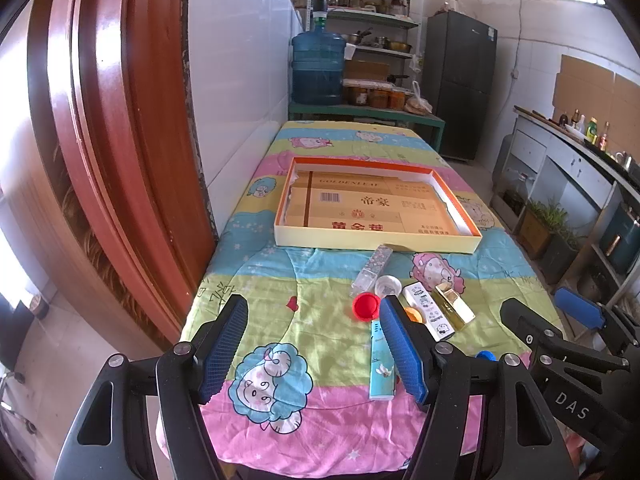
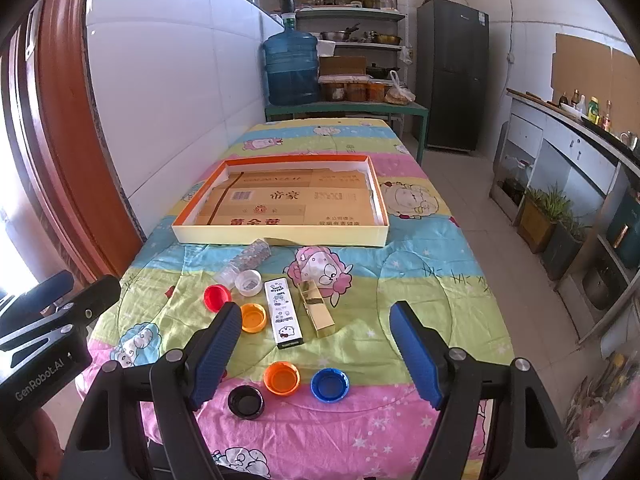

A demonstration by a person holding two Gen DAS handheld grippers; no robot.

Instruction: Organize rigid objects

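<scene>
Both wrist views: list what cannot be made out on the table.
- Left wrist view: the orange cap is mostly hidden behind the left tool's right finger.
- Left wrist view: the blue cap shows only a sliver behind the same finger.
- Right wrist view: the teal box is not visible, probably behind the right tool's left finger.
- Both views: small print on the white box is too small to read.

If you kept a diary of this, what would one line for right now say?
left gripper: open, empty | right gripper: open, empty | caps, small boxes loose on quilt | tray: holds only flattened cardboard
</scene>
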